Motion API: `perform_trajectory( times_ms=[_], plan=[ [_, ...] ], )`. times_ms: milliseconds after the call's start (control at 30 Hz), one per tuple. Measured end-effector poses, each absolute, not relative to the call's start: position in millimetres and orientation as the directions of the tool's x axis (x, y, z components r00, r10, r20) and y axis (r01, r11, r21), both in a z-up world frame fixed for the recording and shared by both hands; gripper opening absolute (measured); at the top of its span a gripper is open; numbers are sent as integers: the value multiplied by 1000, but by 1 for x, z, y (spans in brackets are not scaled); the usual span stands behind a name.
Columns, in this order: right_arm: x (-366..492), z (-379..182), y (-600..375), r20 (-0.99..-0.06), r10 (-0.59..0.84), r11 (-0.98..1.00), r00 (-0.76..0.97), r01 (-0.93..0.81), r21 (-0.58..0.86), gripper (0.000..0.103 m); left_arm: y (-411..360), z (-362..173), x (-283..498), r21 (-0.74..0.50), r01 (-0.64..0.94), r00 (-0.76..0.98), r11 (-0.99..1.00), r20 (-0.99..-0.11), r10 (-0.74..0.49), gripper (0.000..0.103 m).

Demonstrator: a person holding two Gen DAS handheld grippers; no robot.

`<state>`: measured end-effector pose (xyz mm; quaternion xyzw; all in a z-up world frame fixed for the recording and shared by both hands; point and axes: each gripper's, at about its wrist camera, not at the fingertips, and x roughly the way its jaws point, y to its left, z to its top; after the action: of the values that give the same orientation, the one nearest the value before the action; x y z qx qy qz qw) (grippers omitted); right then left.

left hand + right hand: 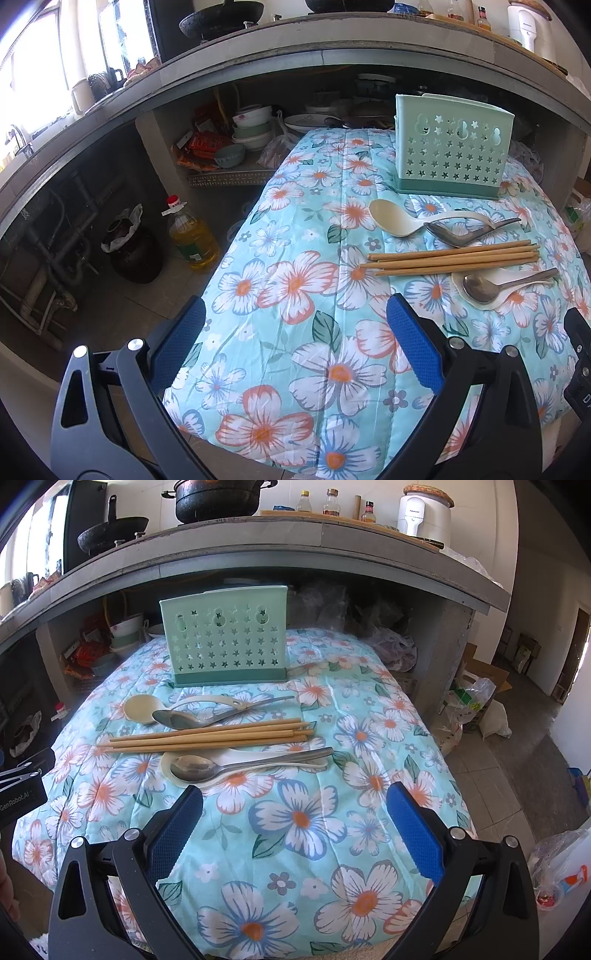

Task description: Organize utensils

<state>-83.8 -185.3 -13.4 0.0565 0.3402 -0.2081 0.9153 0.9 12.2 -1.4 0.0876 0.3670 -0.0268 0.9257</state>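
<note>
Both tongs, left (295, 343) and right (295, 827), gape empty; I'd pinch the stiff, light, probably slippery chopsticks (207, 735) mid-length.

Left tool body (18, 797): the black housing at the left edge of the right wrist view is showing white lettering reading "GenRobot.AI", running slantwise along its face.
Right tool body (583, 387): the black housing at the right edge of the left wrist view is showing a white letter that looks like "D"; the rest is being cut off by the frame.
White plastic kitchen appliance on the upper bench (424, 515): a small grey brand mark is showing on its front, too small to read.
Glass sauce bottles beside it (331, 503): labels are showing, unreadable.
Yellow cooking-oil bottle on the floor (192, 236): its green label is staying illegible.
</note>
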Motion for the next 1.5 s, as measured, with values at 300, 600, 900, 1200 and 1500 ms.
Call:
perform_trajectory(
  times_ms=[300, 600, 900, 1200, 1500],
  plan=[
    [-84, -13, -185, -646, -343, 907, 682, 420, -37, 97, 11, -2, 0, 145, 113, 730, 983, -683, 17, 94],
    [-84, -12, -185, -646, -342, 907, 682, 419, -38, 97, 12, -2, 0, 146, 107, 730, 983, -683, 22, 94],
    [-84, -13, -185, -646, -344, 907, 682, 420, -39, 97, 12, -1, 2, 152, 102, 733, 983, -680, 30, 94],
    [-83, -12, -184, -645, -343, 907, 682, 420, -38, 97, 12, -1, 3, 154, 102, 732, 983, -680, 30, 95],
    [-84, -14, -184, -645, -344, 906, 682, 421, -39, 97, 13, -1, 3, 152, 102, 732, 983, -680, 29, 94]
  ],
)
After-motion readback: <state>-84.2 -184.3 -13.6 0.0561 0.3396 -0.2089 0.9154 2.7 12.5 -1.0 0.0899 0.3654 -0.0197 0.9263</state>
